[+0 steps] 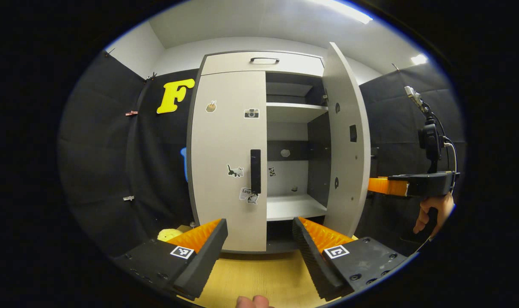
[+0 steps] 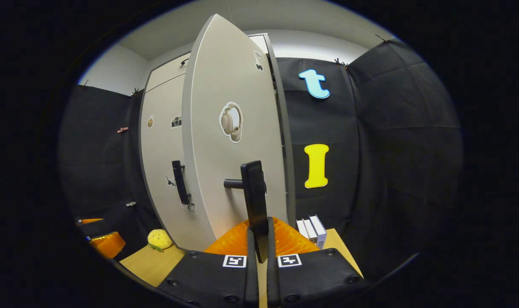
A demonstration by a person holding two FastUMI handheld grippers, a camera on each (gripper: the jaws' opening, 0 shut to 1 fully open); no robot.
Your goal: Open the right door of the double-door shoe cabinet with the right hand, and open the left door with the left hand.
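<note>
On the desk [image 1: 259,278]: shoe cabinet [image 1: 263,64] stands at the back.
Right door [image 2: 233,128]: swung open, shelves showing.
Left door [image 1: 227,158]: closed.
Right tool [image 2: 259,239]: clamped on the right door's handle [image 2: 255,192].
Left tool [image 1: 259,239]: fingers wide, empty, before the left door's handle [image 1: 255,171].

The shoe cabinet [image 1: 263,64] stands upright on a wooden floor, pale grey with a dark frame and a drawer front across its top. Its left door [image 1: 227,158] is shut, carrying small stickers and a black vertical handle [image 1: 255,171] at its 3 o'clock edge. The right door [image 1: 342,141] is swung out (edge-on in the left gripper view), baring white shelves [image 1: 295,109] inside. Its black bar handle [image 2: 256,201] stands off the door's face at 6 o'clock in the right gripper view.
</note>
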